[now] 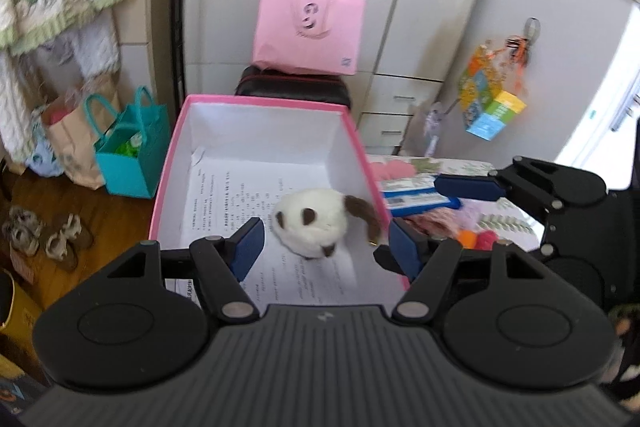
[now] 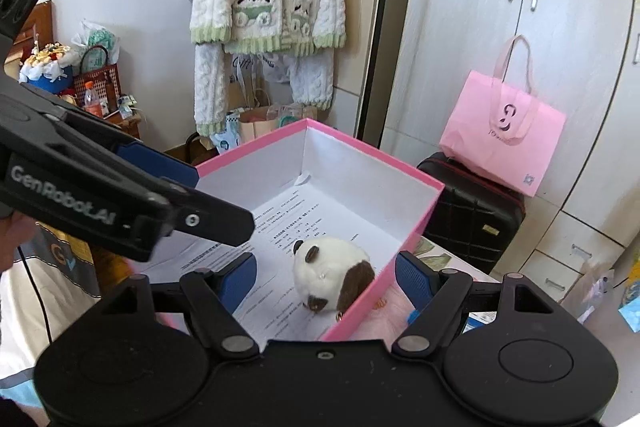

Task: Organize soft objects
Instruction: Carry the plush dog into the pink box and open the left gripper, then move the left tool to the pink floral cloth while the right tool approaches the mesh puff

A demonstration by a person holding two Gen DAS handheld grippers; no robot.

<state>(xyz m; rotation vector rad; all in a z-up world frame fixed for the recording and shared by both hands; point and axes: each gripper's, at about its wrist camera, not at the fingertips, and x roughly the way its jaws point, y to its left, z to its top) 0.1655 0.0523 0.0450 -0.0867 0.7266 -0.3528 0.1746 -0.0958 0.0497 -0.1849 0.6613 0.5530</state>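
Finding: the plush toy [image 1: 312,223], white with brown patches and a brown tail, lies inside the pink box [image 1: 168,187] on printed sheets [image 1: 224,195] lining the floor, close to the box's right wall.

Left claw [image 1: 326,245]: jaws stand wide, nothing between the pads; the plush sits just ahead and below, roughly centred in the gap. Right claw [image 2: 326,277]: likewise wide and holding nothing; in its own view the plush [image 2: 332,273] also lies ahead between the pads, but the box's right wall [image 2: 380,275] runs between the plush and the right-hand pad.

The toy's long axis, head to tail, runs across the left claw's opening.

Judgement: this item appears already deposited. Other soft, colourful items [image 1: 480,237] lie outside, right of the box, nearer the right claw [image 1: 468,187].
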